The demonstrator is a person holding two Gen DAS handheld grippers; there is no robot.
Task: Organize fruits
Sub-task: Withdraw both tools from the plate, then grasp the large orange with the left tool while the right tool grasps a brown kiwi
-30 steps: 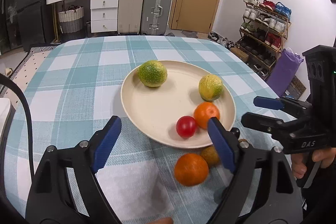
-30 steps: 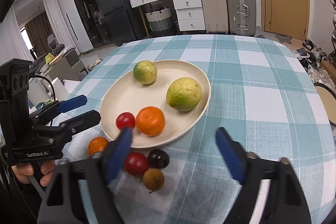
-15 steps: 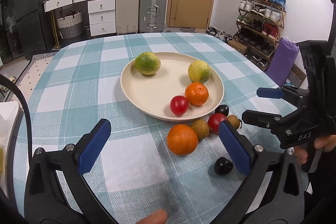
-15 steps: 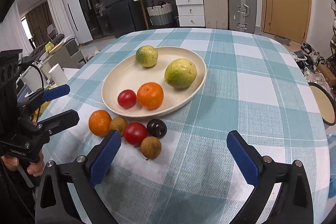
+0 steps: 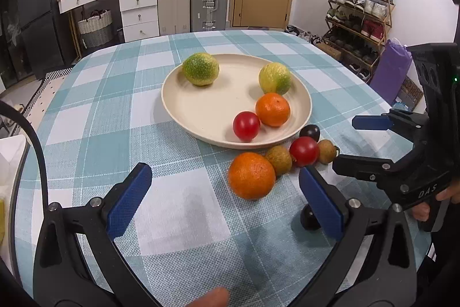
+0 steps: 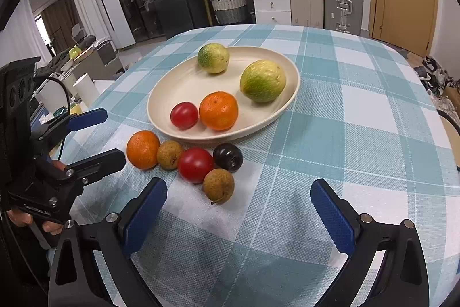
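Left hand-held gripper (image 5: 225, 197) and right hand-held gripper (image 6: 238, 209) both wide, empty, above the counter (image 6: 359, 111). Loose fruits (image 6: 195, 163) clustered on cloth just before the plate (image 6: 161, 108). Plate holds two green-yellow citrus, one orange (image 6: 218, 110), one tomato (image 6: 184, 115).

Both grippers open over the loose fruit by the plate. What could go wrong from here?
1. The loose fruits touch: closing on the red tomato may knock the dark plum or a brown fruit rolling.
2. A second dark fruit sits half hidden behind the left gripper finger, easy to miss.
3. The right gripper is close; they could clash.
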